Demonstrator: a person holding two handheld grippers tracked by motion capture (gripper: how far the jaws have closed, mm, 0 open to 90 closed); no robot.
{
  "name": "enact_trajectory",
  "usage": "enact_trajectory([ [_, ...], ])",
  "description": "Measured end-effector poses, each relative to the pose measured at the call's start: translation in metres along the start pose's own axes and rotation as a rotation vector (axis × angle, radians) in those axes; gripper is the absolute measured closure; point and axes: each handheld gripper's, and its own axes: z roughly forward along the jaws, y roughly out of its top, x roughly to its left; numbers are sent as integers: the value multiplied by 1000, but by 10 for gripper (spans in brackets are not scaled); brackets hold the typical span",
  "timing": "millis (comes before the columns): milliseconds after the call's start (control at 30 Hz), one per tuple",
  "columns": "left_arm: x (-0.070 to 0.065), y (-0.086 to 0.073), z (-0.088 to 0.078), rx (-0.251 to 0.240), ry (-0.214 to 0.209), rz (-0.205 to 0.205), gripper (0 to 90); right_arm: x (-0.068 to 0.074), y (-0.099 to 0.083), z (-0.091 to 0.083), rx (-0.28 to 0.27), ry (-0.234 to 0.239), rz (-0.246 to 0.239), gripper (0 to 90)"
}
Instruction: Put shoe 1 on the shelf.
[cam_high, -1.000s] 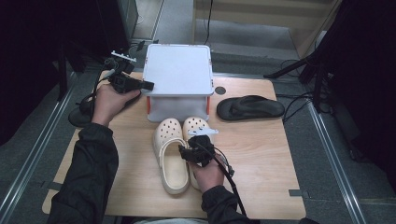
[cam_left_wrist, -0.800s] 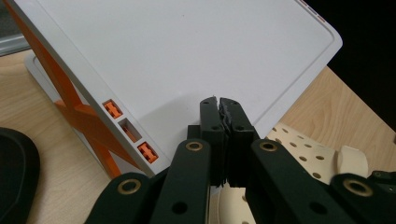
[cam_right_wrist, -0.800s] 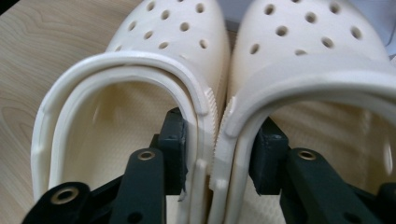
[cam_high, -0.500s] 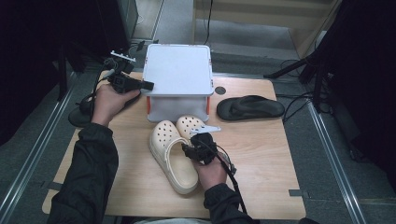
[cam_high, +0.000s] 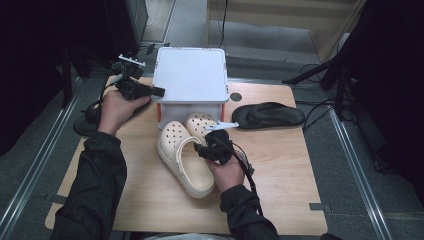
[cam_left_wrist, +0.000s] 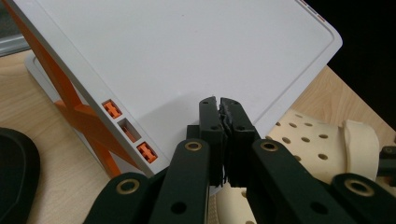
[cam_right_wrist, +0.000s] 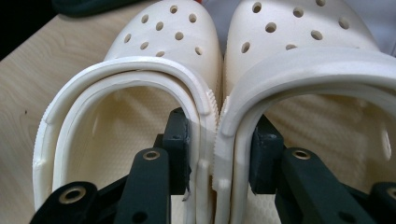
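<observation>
Two cream perforated clogs (cam_high: 182, 160) lie side by side before the white box (cam_high: 190, 80). My right gripper (cam_high: 207, 150) reaches down between their heels. In the right gripper view one jaw sits inside each clog, and my right gripper (cam_right_wrist: 217, 154) pinches the touching side walls of the left clog (cam_right_wrist: 154, 46) and the right clog (cam_right_wrist: 299, 37). Its jaws have just been closing on those walls. My left gripper (cam_high: 157, 91) is held at the box's left front corner. My left gripper (cam_left_wrist: 220, 103) is shut and empty above the white lid (cam_left_wrist: 187, 56).
A black sandal (cam_high: 267, 115) lies at the right of the wooden table (cam_high: 290, 175), near a round hole in the top. The box has orange sides (cam_left_wrist: 88, 121). Cables and stands sit on the floor around the table.
The right jaws closed onto the clogs' inner walls. The left clog swung its heel towards the person and to the right, and the right hand rose a little. The left hand stayed put.
</observation>
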Motion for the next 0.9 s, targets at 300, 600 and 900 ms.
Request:
enact_trajectory([
  [300, 0, 0, 0, -2, 0, 9, 885, -15, 30, 20, -31, 9, 22, 665],
  [600, 1, 0, 0, -3, -4, 12, 885, -30, 46, 41, -57, -57, 47, 665],
  [900, 1, -1, 0, -5, -3, 12, 884, -27, 50, 62, -71, -111, 41, 664],
])
